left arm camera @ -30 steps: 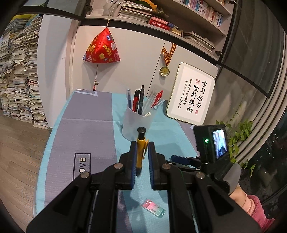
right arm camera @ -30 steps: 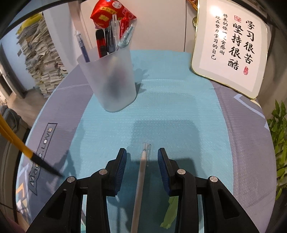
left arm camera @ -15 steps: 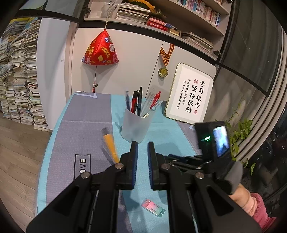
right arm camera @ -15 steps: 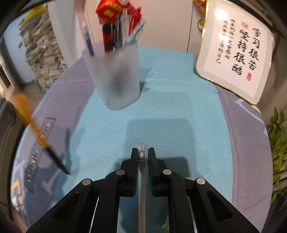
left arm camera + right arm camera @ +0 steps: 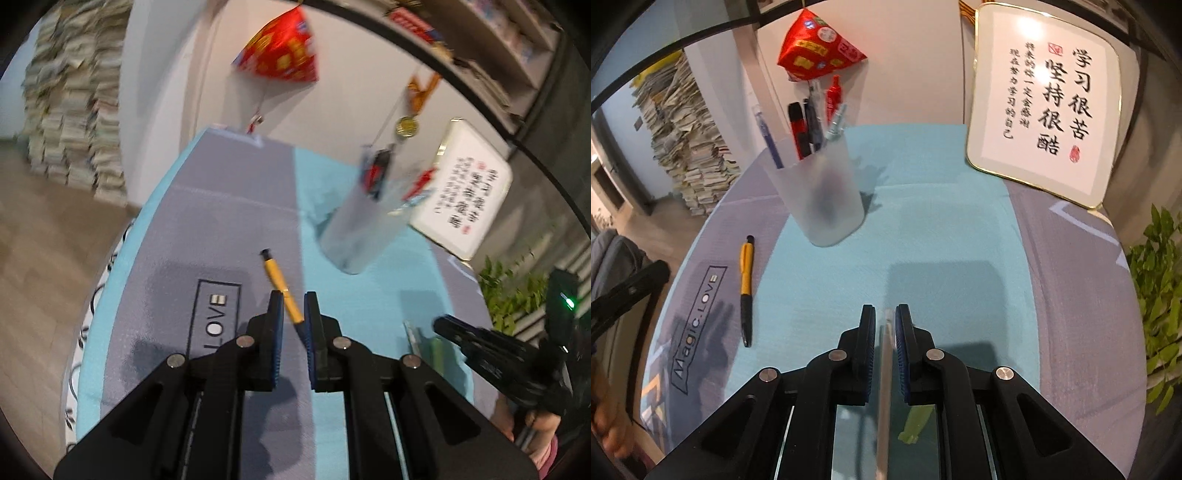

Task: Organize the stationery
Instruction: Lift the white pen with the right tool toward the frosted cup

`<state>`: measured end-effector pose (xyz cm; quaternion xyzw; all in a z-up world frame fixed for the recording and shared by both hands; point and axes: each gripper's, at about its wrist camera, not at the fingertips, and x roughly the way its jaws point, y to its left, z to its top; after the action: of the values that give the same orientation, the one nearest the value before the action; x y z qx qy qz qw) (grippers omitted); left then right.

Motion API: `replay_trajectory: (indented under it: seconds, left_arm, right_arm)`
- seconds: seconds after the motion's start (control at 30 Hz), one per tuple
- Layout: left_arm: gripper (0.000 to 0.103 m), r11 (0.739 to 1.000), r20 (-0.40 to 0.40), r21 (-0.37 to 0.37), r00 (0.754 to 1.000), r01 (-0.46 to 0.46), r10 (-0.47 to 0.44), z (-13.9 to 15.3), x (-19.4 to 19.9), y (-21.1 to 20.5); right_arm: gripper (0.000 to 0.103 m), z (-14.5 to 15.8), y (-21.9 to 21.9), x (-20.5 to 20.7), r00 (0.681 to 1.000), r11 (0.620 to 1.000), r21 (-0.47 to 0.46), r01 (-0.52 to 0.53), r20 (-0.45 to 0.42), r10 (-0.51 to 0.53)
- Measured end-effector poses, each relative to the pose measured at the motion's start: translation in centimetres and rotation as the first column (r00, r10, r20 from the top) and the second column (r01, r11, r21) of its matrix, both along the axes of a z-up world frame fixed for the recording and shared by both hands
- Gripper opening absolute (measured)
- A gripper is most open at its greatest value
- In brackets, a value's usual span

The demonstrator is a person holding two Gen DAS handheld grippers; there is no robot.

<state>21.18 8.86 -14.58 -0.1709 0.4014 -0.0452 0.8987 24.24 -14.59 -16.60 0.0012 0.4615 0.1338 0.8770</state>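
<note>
Left tongs [image 5: 293,314] closed on nothing now; yellow pen [image 5: 746,275] slipped out, lies on tabletop [image 5: 942,236] left of pen cup [image 5: 822,192]; needs re-pick. Right tongs [image 5: 885,325] just clamped clear pen [image 5: 884,387]; I cup it next.

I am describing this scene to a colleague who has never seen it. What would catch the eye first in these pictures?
Probably the white framed calligraphy board leaning at the far right of the table, and the red pyramid-shaped ornament hanging on the wall behind. Mid-table stands a frosted pen cup full of pens, with a yellow pen lying loose on the mat to its left. In front, the right gripper is shut on a thin clear pen.
</note>
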Motion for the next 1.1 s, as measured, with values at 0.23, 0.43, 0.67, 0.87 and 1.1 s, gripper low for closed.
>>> replay_trajectory:
  seconds: [0.23, 0.43, 0.67, 0.87, 1.1]
  left_arm:
    - [0.034, 0.997, -0.045, 0.076, 0.999, -0.014, 0.018, -1.3, 3.5, -1.3]
    - [0.034, 0.987, -0.106, 0.162, 0.994, -0.015, 0.033, -3.3, 6.0, -2.6]
    - [0.012, 0.973, -0.156, 0.23, 0.987, 0.001, 0.036, -4.7, 6.9, -3.4]
    - [0.007, 0.979, -0.1, 0.201, 0.995, 0.033, -0.013, -3.9, 5.2, -3.4]
    - [0.007, 0.984, 0.037, 0.17, 0.997, 0.054, -0.061, 0.3, 1.9, -3.7]
  right_arm:
    - [0.015, -0.7, -1.3, 1.0, 0.998, 0.998, 0.057, 0.022, -0.058, -0.019]
    - [0.03, -1.8, -0.3, 0.8, 0.996, 0.999, 0.027, -0.025, -0.081, 0.027]
    - [0.03, -3.2, 1.7, 1.7, 0.994, 0.996, -0.069, -0.057, -0.098, 0.05]
    - [0.011, -2.8, 2.8, 1.1, 0.996, 0.989, -0.133, -0.072, -0.062, 0.064]
    - [0.011, 1.2, 0.5, -0.9, 0.999, 0.999, -0.027, -0.019, 0.033, 0.02]
